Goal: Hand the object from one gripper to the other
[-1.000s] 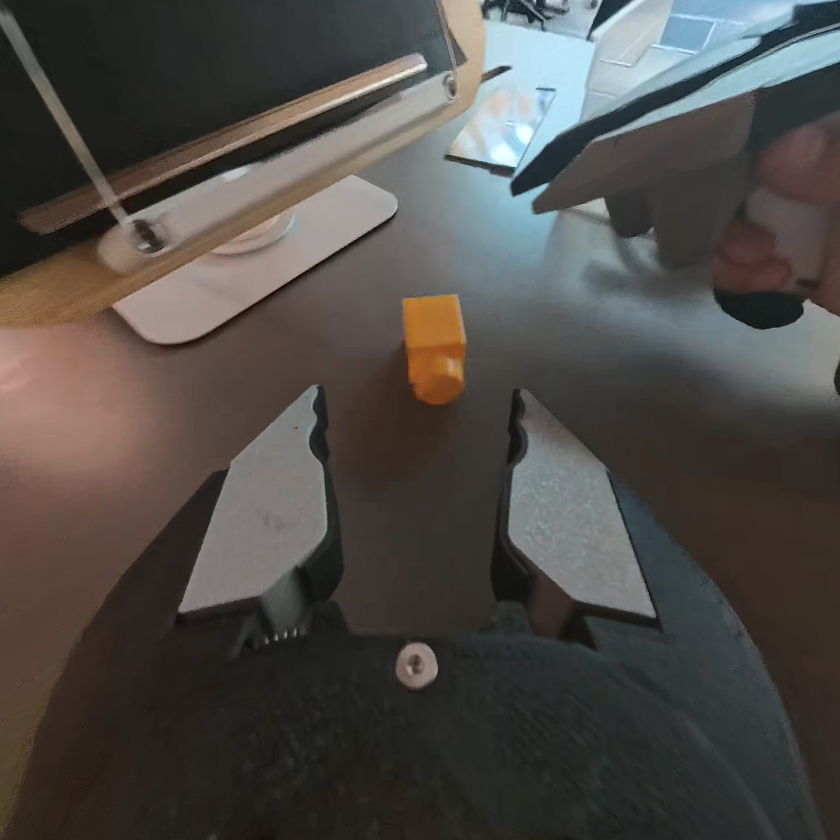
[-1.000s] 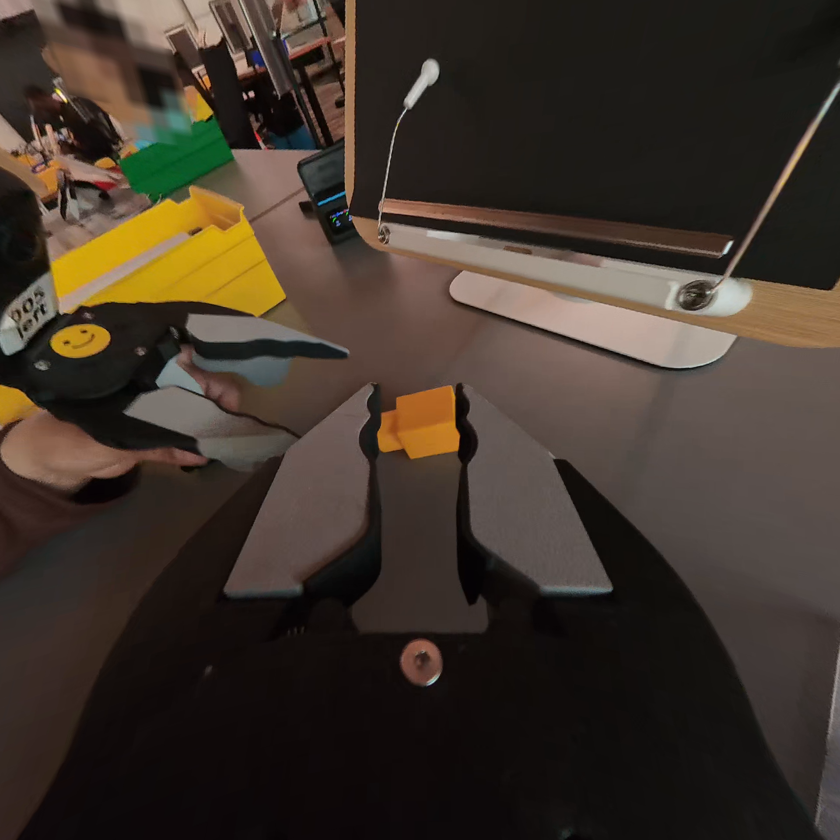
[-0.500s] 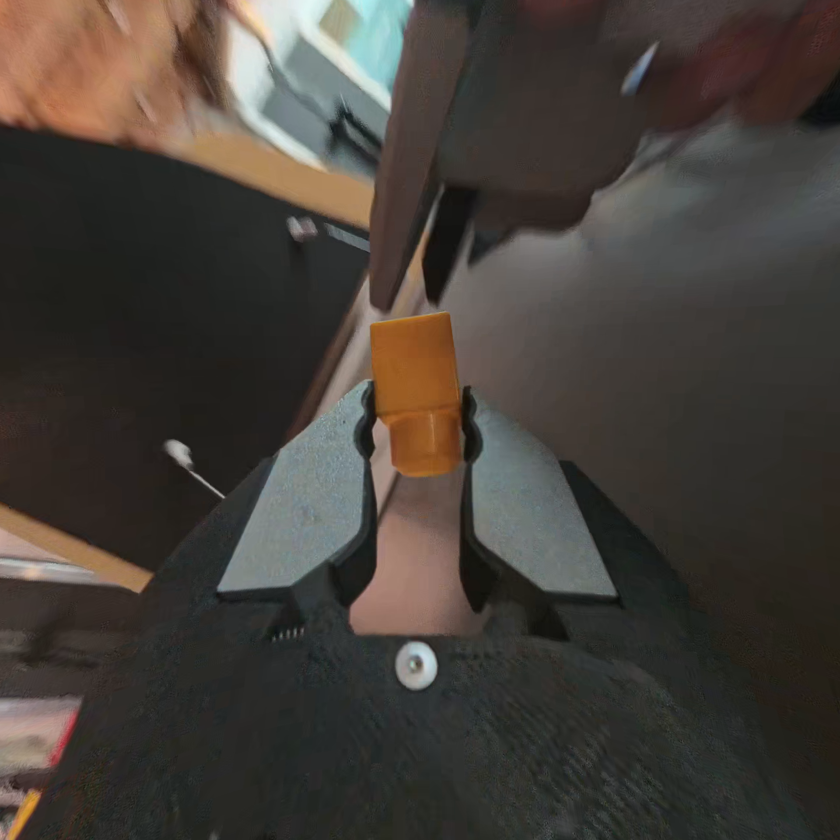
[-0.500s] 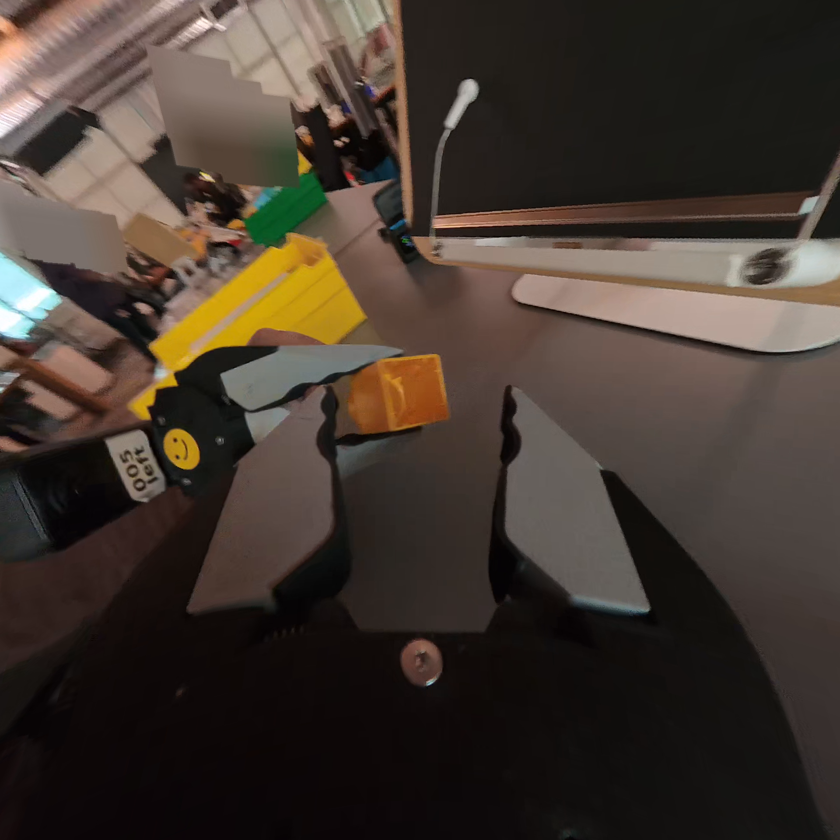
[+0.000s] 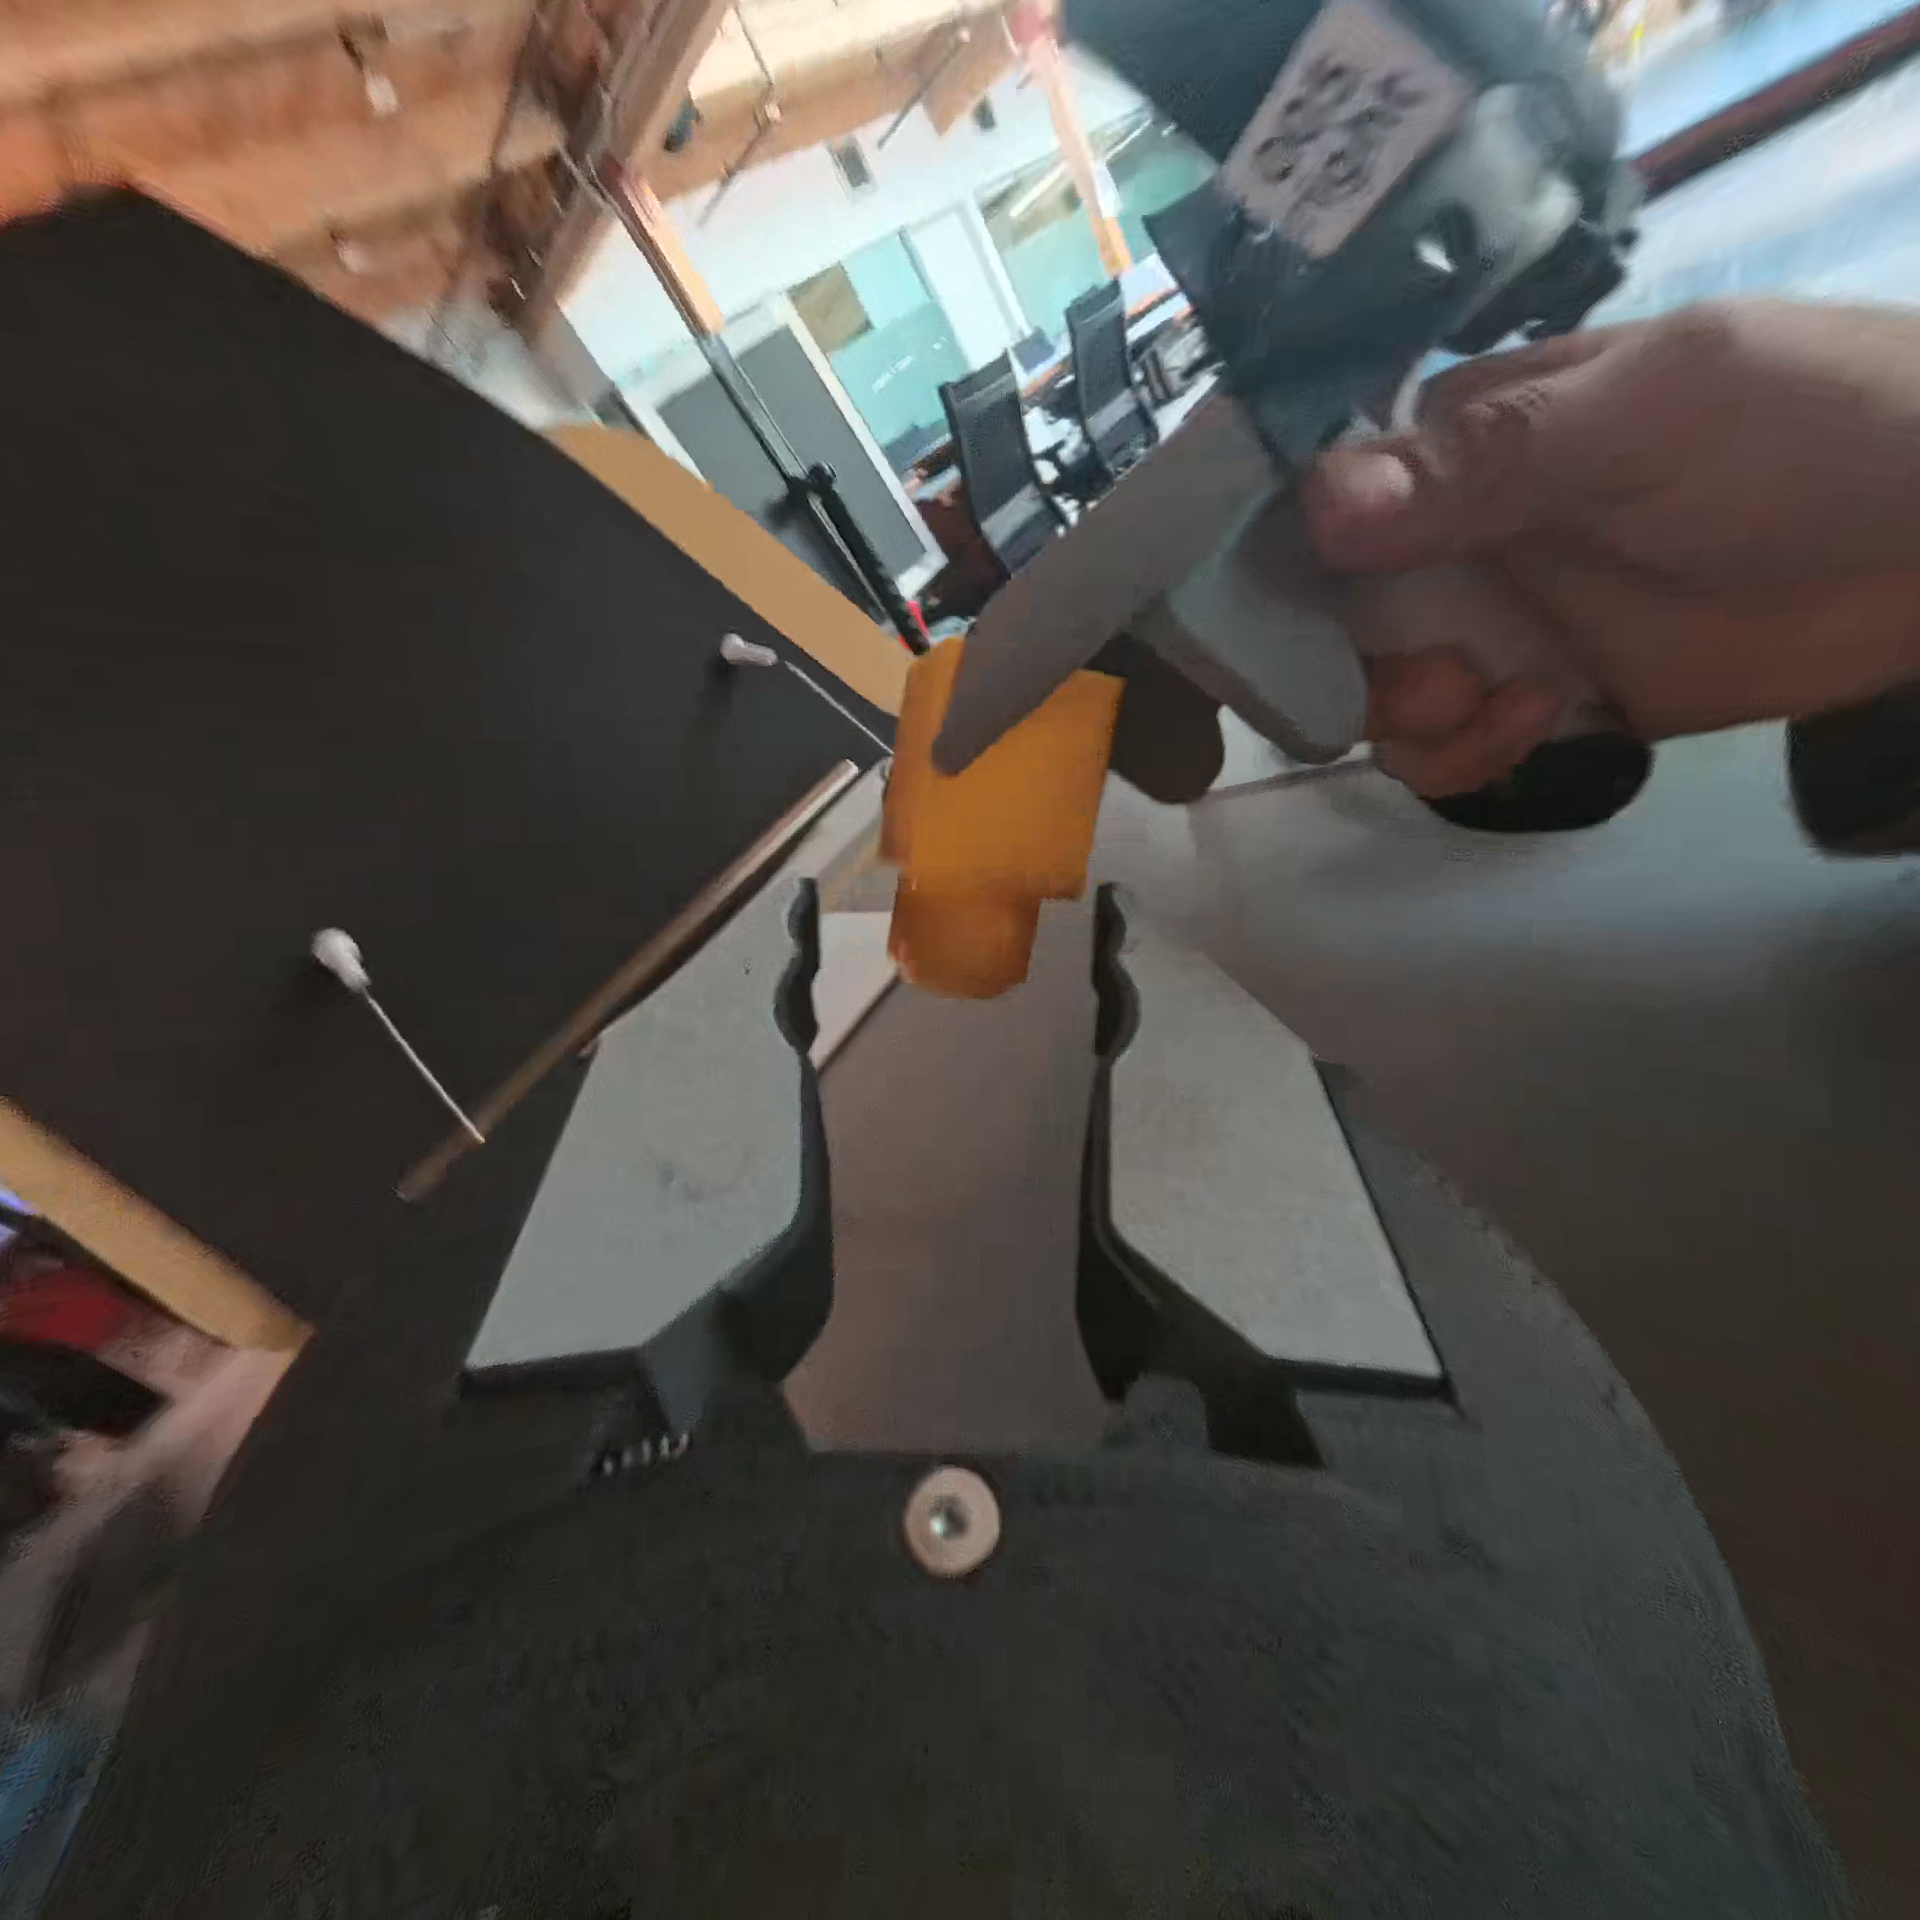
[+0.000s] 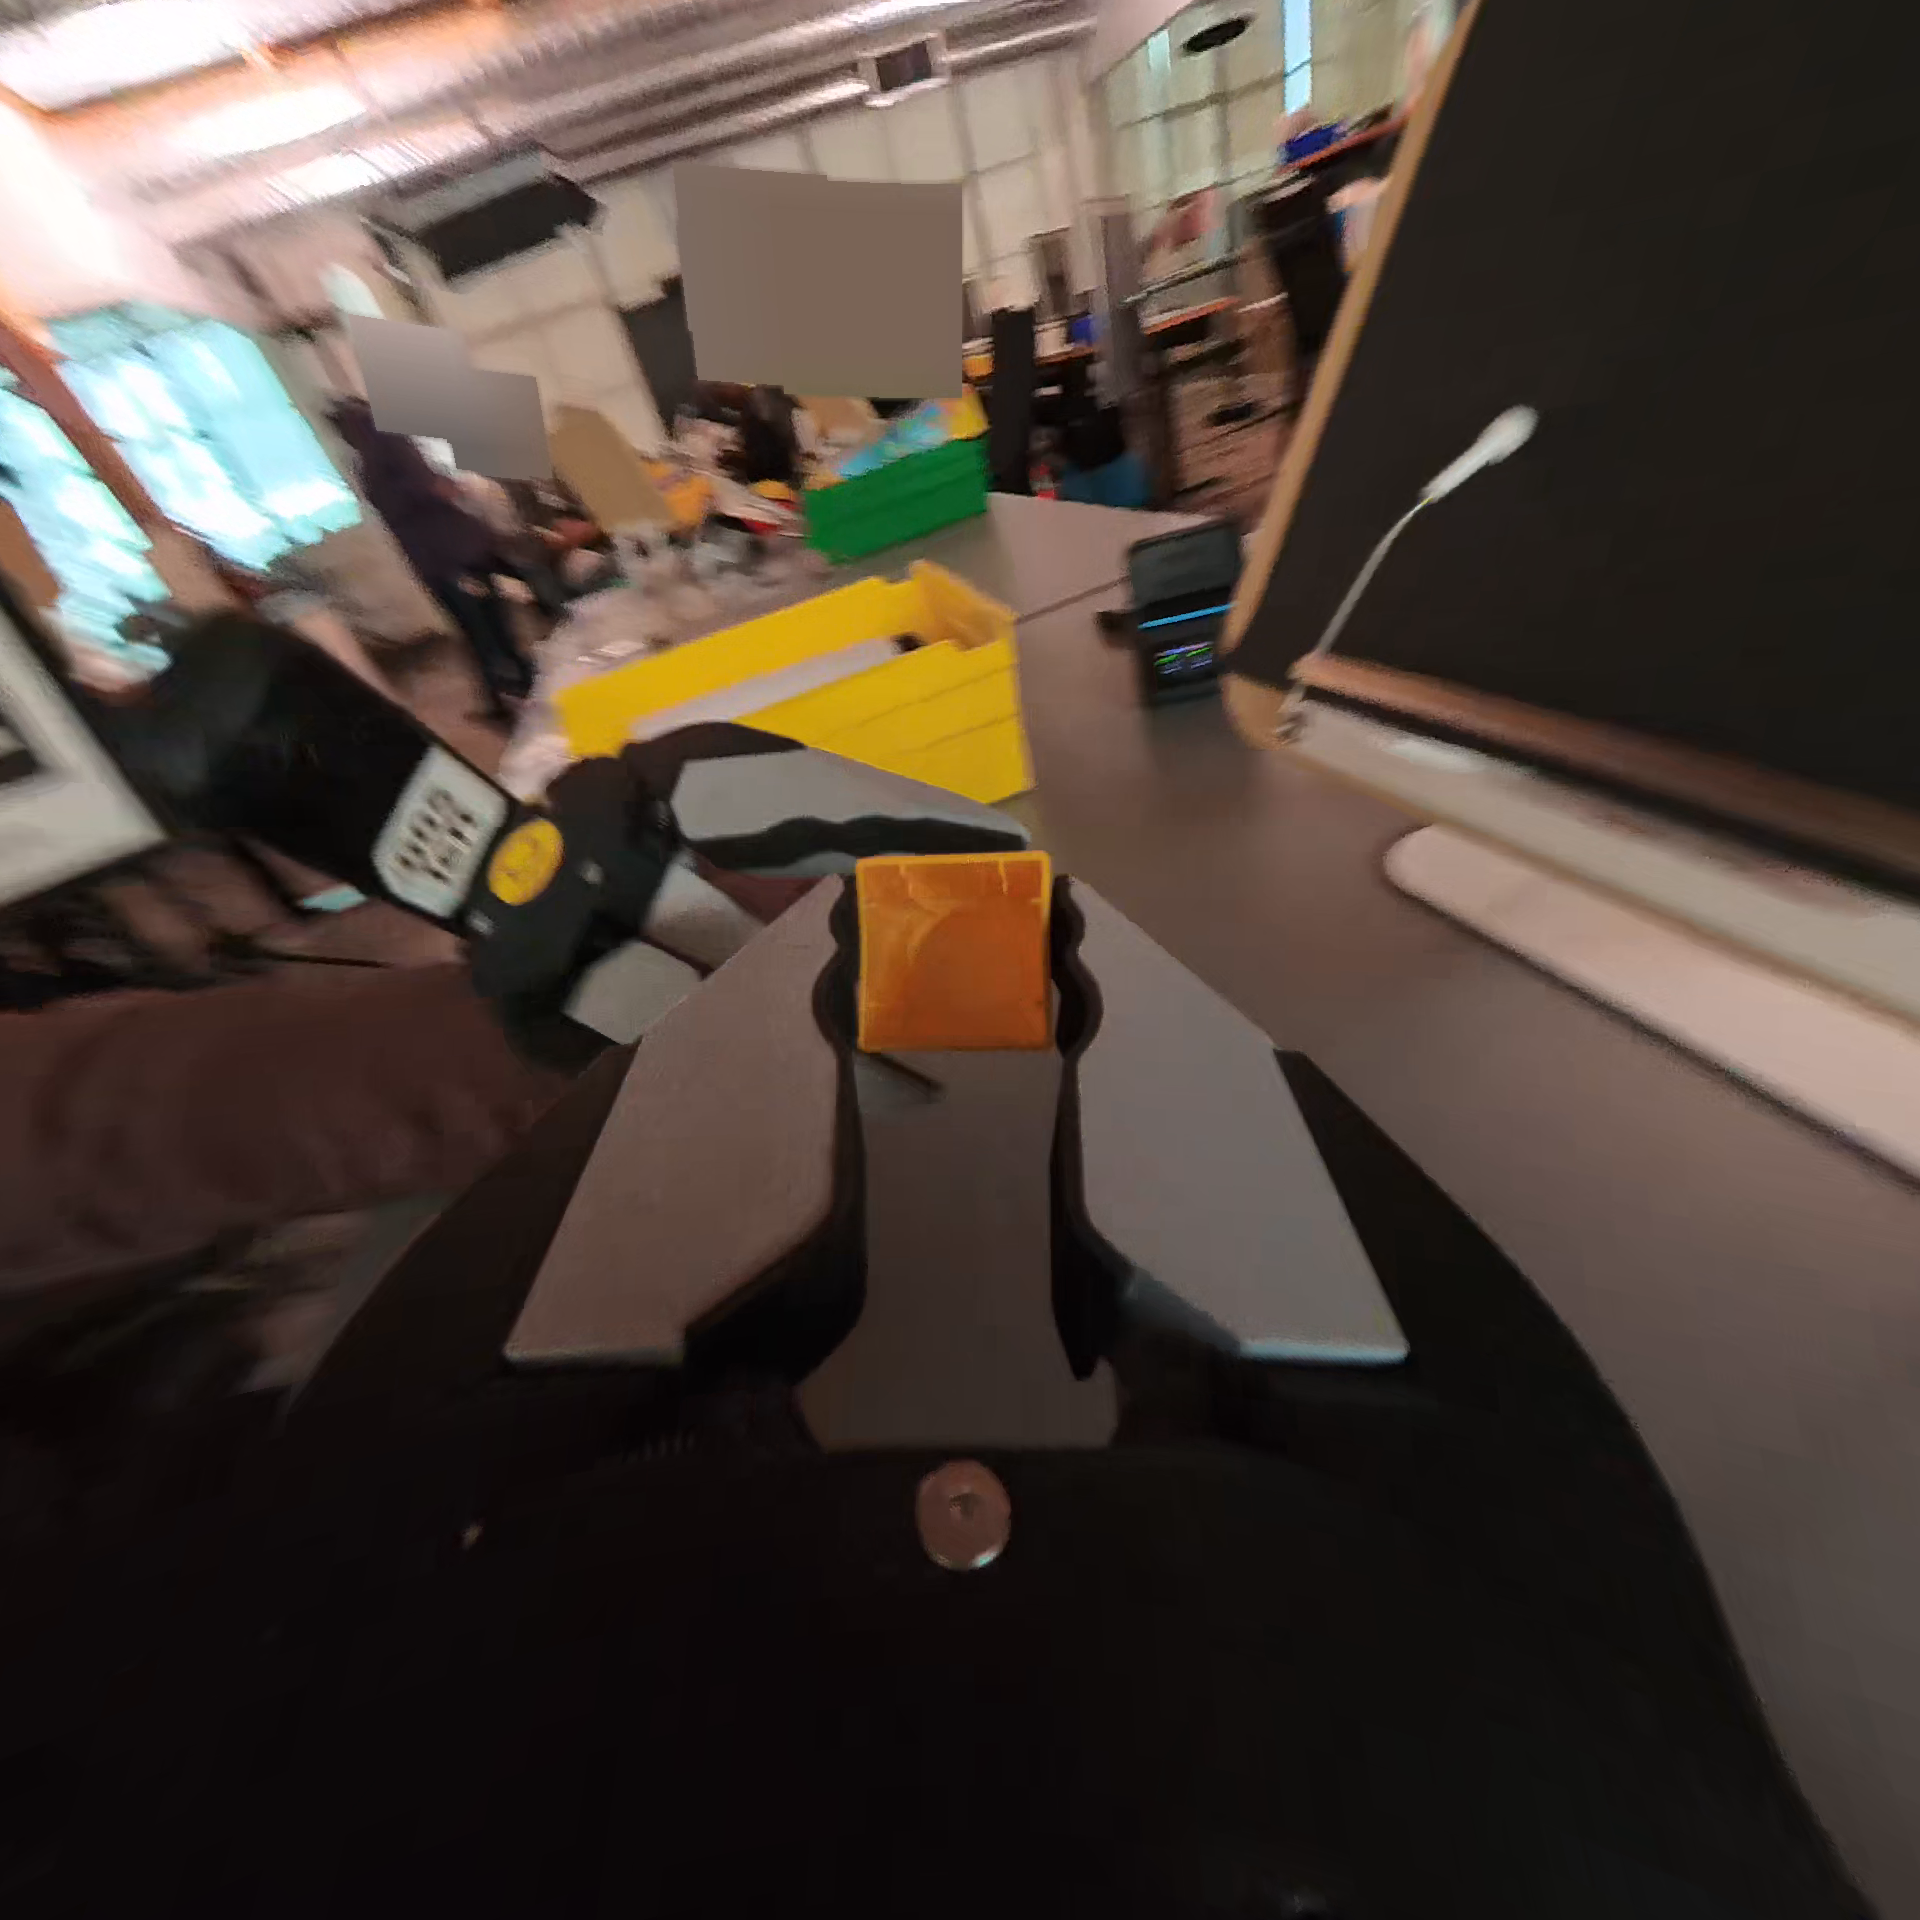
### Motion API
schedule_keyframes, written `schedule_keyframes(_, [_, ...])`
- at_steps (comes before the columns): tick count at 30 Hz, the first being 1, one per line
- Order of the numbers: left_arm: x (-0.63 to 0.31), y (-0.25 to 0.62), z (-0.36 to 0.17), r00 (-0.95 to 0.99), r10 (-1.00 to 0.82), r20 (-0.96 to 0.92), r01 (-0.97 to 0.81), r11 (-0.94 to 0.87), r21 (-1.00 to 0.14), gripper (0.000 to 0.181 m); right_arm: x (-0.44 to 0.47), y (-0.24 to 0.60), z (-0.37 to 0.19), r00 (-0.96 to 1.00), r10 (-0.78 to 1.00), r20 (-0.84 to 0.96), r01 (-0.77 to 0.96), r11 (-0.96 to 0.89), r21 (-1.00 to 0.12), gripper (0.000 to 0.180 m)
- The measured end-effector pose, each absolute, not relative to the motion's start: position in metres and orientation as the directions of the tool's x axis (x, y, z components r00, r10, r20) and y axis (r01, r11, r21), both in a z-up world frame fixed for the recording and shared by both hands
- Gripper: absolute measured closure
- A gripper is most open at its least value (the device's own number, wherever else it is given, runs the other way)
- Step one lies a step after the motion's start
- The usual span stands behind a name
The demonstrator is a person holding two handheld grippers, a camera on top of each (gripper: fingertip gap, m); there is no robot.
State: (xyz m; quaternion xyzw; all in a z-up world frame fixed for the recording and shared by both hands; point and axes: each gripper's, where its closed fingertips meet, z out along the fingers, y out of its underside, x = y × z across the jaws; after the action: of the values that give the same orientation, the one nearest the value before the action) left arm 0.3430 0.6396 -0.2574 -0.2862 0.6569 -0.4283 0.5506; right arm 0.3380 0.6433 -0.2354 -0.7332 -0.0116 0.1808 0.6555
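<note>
An orange block with a round peg (image 5: 987, 831) is held in the air above the dark table. My right gripper (image 6: 951, 935) is shut on the orange block (image 6: 951, 951), gripping its square body on both sides. In the left wrist view the right gripper (image 5: 1049, 753) comes in from the upper right, held by a hand (image 5: 1662, 520). My left gripper (image 5: 956, 935) is open, with the block's peg end just ahead of its fingertips and not touching them. The left gripper also shows in the right wrist view (image 6: 821, 862), just behind and left of the block.
A black board in a wooden frame on a white stand (image 6: 1662, 416) stands close on the right of the table (image 6: 1351, 1039). A yellow bin (image 6: 883, 686), a green bin (image 6: 894, 504) and a small screen device (image 6: 1184, 623) sit farther back. People stand in the background. Left and right tips are no more than a few centimetres apart.
Half a second ago my left gripper was shut on the block and the right was open. Now the right is shut on it and the left has opened and drawn back slightly.
</note>
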Motion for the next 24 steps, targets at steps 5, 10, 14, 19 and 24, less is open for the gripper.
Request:
schedule_keyframes(5, [0.334, 0.634, -0.275, -0.514, -0.84, 0.174, -0.233, -0.058, -0.971, 0.096, 0.35, 0.637, -0.221, 0.843, -0.101, 0.529, 0.511, -0.157, -0.845, 0.146])
schedule_keyframes(10, [0.322, 0.643, -0.242, -0.605, -0.554, 0.572, -0.347, -0.463, -0.816, 0.107, 0.322, 0.65, -0.225, 0.442, -0.166, 0.881, 0.842, -0.261, -0.472, 0.146])
schedule_keyframes(14, [0.319, 0.64, -0.244, -0.614, -0.617, 0.493, -0.318, -0.378, -0.869, 0.089, 0.297, 0.66, -0.232, 0.21, -0.145, 0.967, 0.932, -0.271, -0.242, 0.145])
schedule_keyframes(19, [0.305, 0.626, -0.25, -0.704, -0.658, 0.267, -0.22, -0.155, -0.963, 0.119, 0.276, 0.662, -0.236, 0.236, -0.115, 0.965, 0.946, -0.198, -0.255, 0.146])
schedule_keyframes(24, [0.308, 0.63, -0.252, -0.667, -0.743, 0.046, -0.097, 0.026, -0.995, 0.121, 0.273, 0.659, -0.236, 0.315, -0.1, 0.944, 0.932, -0.156, -0.328, 0.142])
